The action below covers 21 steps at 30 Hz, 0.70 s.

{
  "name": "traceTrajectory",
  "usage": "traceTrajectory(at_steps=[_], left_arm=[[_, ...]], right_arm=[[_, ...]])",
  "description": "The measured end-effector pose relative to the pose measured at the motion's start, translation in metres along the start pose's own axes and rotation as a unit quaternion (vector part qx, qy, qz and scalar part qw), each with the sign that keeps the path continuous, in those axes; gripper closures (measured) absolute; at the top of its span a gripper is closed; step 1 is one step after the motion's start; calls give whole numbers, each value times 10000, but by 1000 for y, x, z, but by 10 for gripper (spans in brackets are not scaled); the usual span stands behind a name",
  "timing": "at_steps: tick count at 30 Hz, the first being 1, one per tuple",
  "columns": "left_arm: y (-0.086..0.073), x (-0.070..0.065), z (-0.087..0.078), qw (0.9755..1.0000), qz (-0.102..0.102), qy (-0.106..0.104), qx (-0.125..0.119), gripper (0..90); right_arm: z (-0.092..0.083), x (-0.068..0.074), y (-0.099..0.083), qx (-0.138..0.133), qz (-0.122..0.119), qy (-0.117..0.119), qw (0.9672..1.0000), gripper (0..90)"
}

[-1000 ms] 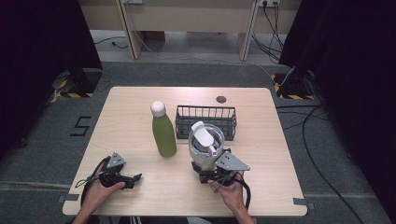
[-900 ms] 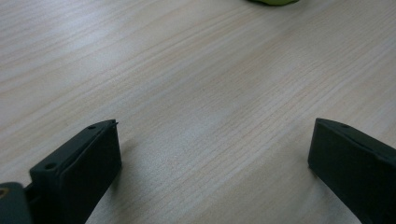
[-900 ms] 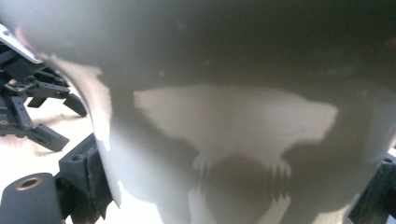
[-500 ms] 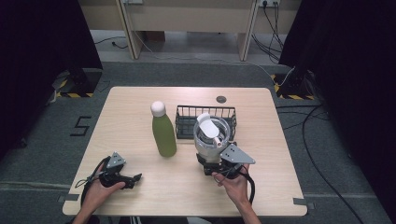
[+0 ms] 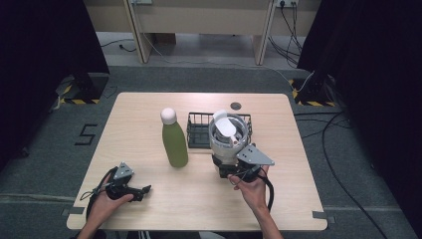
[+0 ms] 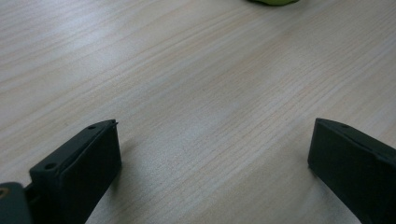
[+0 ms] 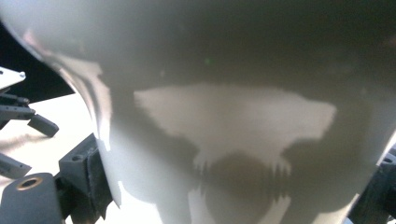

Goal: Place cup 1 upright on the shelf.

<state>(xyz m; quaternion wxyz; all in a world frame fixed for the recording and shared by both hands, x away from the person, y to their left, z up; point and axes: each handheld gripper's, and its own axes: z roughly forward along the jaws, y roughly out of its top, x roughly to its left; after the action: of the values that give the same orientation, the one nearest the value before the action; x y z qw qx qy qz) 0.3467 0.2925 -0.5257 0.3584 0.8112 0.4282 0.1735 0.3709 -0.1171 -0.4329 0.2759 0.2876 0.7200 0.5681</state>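
A silver tumbler (image 5: 228, 137) with a white lid is held off the table, right in front of the black wire basket (image 5: 198, 130) and overlapping its right half. My right gripper (image 5: 232, 170) is shut on the tumbler's lower body. In the right gripper view the tumbler's pale wall (image 7: 233, 116) sits between the black jaws. A green bottle (image 5: 174, 142) with a white cap stands upright left of the basket. My left gripper (image 5: 145, 189) rests on the table at the front left, open and holding nothing. Its jaws stand wide apart over bare wood (image 6: 210, 140).
The light wooden table (image 5: 149, 109) has a small dark round disc (image 5: 235, 105) near its far edge. The bottle's green base (image 6: 273, 2) is at the top of the left gripper view. Dark curtains and cables surround the table.
My right gripper has carried the tumbler away from the person and slightly right, up against the basket. The left gripper and the green bottle have stayed where they were.
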Motion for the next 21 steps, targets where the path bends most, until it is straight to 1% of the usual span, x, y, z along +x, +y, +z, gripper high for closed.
traceTrajectory(at_steps=[3, 8, 10, 14, 15, 21], left_arm=[[0, 0, 0, 10000, 1, 0, 0, 17], [0, 0, 0, 10000, 0, 0, 0, 17], [0, 0, 0, 10000, 0, 0, 1, 17], [0, 0, 0, 10000, 1, 0, 1, 17], [0, 0, 0, 10000, 0, -1, 0, 17], [0, 0, 0, 10000, 0, 0, 0, 17]], right_arm=[[1, -5, 6, -63, 18, -42, 10000, 104], [2, -10, 12, -69, 9, -109, 9999, 104], [4, -15, 17, -41, -12, -168, 9999, 104], [5, -20, 21, -46, -16, -216, 9998, 103], [6, -24, 24, -39, -21, -274, 9996, 103], [9, -32, 32, -74, -6, -352, 9994, 104]])
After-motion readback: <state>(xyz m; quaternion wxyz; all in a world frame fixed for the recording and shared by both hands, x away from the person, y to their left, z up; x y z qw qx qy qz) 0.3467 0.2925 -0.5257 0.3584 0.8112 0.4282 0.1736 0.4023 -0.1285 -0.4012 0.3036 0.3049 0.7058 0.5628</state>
